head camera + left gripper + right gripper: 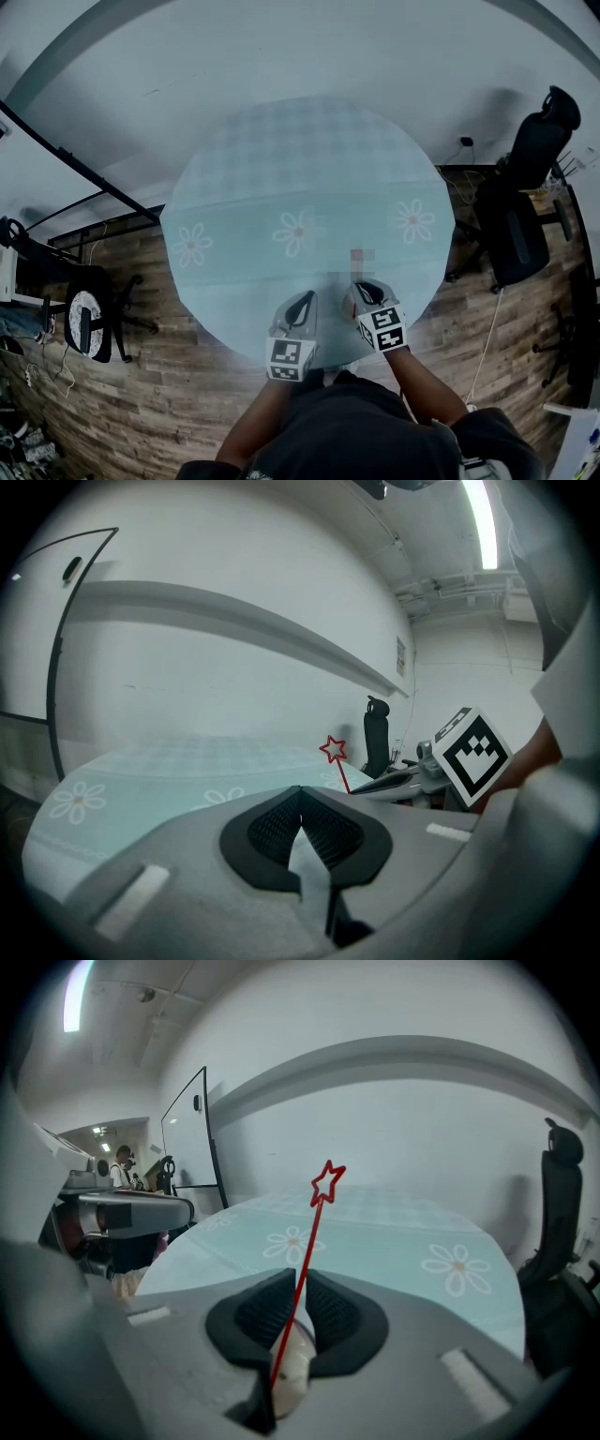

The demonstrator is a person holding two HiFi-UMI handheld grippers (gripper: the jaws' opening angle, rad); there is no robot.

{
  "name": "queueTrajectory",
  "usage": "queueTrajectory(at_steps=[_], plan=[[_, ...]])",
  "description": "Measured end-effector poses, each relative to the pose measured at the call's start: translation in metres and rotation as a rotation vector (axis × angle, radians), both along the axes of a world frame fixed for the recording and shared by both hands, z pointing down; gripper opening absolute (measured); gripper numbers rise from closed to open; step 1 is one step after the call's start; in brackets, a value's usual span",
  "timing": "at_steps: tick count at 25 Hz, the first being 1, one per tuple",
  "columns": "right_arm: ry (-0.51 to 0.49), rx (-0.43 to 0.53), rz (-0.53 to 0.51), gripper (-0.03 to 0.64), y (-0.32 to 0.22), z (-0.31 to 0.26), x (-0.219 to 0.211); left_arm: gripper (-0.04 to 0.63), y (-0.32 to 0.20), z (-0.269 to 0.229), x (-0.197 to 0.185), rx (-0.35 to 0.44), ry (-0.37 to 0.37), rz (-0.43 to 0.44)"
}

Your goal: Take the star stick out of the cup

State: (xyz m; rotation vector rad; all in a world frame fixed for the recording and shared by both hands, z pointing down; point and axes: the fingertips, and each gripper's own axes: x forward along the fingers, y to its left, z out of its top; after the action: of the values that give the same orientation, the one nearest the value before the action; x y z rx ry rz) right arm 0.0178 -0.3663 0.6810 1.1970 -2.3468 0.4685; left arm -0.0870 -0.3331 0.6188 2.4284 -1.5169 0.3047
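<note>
The red star stick (312, 1227) rises from between the pads of my right gripper (302, 1274), which is shut on its thin shaft, star end up and tilted right. A pale rounded thing shows low in the gap behind the pads; I cannot tell what it is. From the left gripper view the star (335, 752) stands beside the right gripper (394, 782). My left gripper (300, 794) is shut, pad tips touching. Both grippers, left (302, 302) and right (364, 289), hover side by side at the near edge of the round table (309, 169). No cup is in sight.
The table carries a light blue cloth with daisy prints. Black office chairs (525, 206) stand to the right on the wood floor, another chair (89, 323) to the left. A glass board (192, 1138) and a distant person (124, 1162) are at the far left.
</note>
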Motion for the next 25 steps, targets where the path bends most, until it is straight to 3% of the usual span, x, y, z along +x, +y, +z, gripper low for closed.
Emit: queueTrajectory(at_steps=[13,25], plan=[[-0.033,0.067,0.014,0.018,0.005,-0.029,0.002,0.005,0.013,-0.009,0.005,0.015,-0.009,0.002],[-0.151,0.288,0.014,0.018,-0.002,-0.138,-0.003,0.005,0.008,-0.056,-0.007,0.109,-0.004,-0.042]])
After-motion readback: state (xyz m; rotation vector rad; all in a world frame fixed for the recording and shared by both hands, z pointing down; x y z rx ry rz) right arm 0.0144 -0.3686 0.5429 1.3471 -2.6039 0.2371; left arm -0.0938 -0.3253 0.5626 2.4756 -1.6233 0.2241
